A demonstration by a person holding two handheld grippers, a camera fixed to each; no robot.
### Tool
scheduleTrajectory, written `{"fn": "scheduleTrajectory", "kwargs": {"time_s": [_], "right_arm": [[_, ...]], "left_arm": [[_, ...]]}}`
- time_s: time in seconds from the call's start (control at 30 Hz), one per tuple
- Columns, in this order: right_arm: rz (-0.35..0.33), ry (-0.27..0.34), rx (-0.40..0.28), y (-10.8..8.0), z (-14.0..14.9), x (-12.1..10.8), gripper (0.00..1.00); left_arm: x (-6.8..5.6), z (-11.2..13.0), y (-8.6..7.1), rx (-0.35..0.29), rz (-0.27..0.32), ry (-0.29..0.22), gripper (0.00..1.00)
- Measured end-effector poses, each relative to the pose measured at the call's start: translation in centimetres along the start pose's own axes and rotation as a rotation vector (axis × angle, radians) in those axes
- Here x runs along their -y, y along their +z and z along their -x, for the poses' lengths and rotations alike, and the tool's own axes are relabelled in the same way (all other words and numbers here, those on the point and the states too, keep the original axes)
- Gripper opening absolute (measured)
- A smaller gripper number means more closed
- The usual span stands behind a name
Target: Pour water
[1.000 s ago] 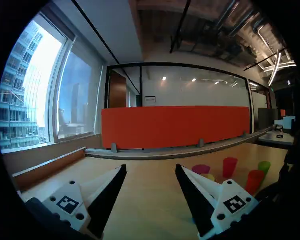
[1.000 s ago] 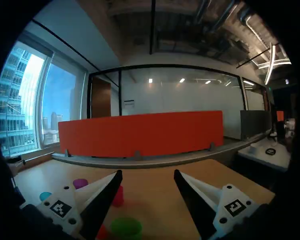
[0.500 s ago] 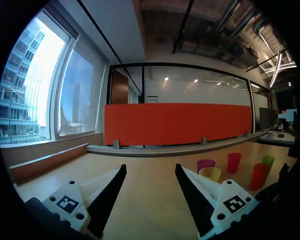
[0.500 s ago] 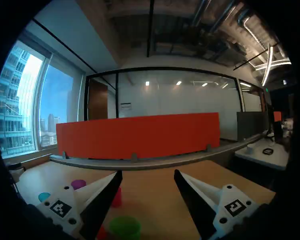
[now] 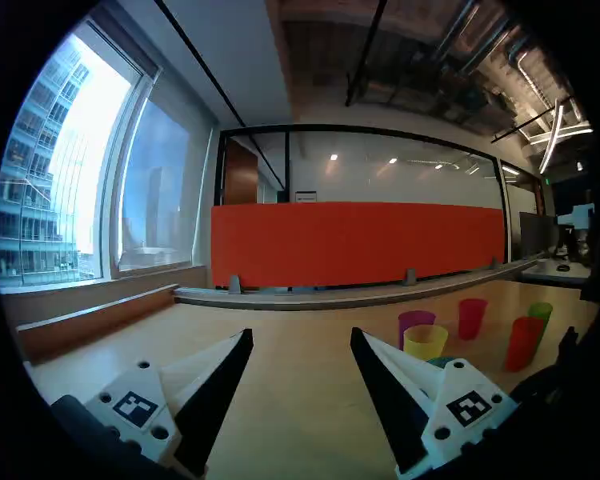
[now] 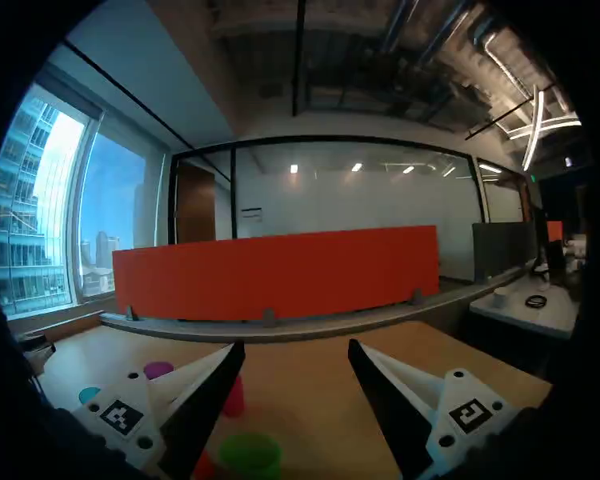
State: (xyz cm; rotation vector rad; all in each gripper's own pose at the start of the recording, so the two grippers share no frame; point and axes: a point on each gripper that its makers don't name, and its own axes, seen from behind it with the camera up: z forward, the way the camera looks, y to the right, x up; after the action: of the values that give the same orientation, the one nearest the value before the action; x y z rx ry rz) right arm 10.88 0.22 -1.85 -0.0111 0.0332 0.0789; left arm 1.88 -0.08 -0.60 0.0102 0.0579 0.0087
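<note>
Several coloured plastic cups stand on the wooden table. In the left gripper view they are at the right: a purple cup (image 5: 414, 324), a yellow cup (image 5: 425, 342), a pink cup (image 5: 471, 317), an orange cup (image 5: 522, 342) and a green cup (image 5: 539, 318). My left gripper (image 5: 300, 352) is open and empty, left of the cups. In the right gripper view a green cup (image 6: 250, 456), a pink cup (image 6: 234, 396), a purple cup (image 6: 158, 370) and a teal cup (image 6: 89, 394) sit low at the left. My right gripper (image 6: 295, 356) is open and empty above the table.
An orange divider panel (image 5: 356, 242) runs along the table's far edge (image 5: 340, 298). Tall windows (image 5: 68, 200) are on the left. A white desk (image 6: 524, 308) with small items stands at the right in the right gripper view.
The left gripper view has dropped lower and levelled, so the cups show fuller and slightly farther right. The right gripper view has barely shifted. Both grippers stay open.
</note>
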Motion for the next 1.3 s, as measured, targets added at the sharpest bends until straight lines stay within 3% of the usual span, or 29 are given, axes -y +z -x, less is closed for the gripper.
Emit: {"fn": "scheduleTrajectory", "kwargs": {"time_s": [0.77,1.3], "right_arm": [[-0.006,-0.016,-0.002,0.0,-0.1,0.6,1.0],[-0.03,-0.011,-0.011,-0.7,0.0,0.9,1.0]], "left_arm": [[0.5,1.9,0.3,0.052,-0.006,-0.011,0.9],[0.4,2.0,0.4,0.057,-0.001,-0.009,0.9]]}}
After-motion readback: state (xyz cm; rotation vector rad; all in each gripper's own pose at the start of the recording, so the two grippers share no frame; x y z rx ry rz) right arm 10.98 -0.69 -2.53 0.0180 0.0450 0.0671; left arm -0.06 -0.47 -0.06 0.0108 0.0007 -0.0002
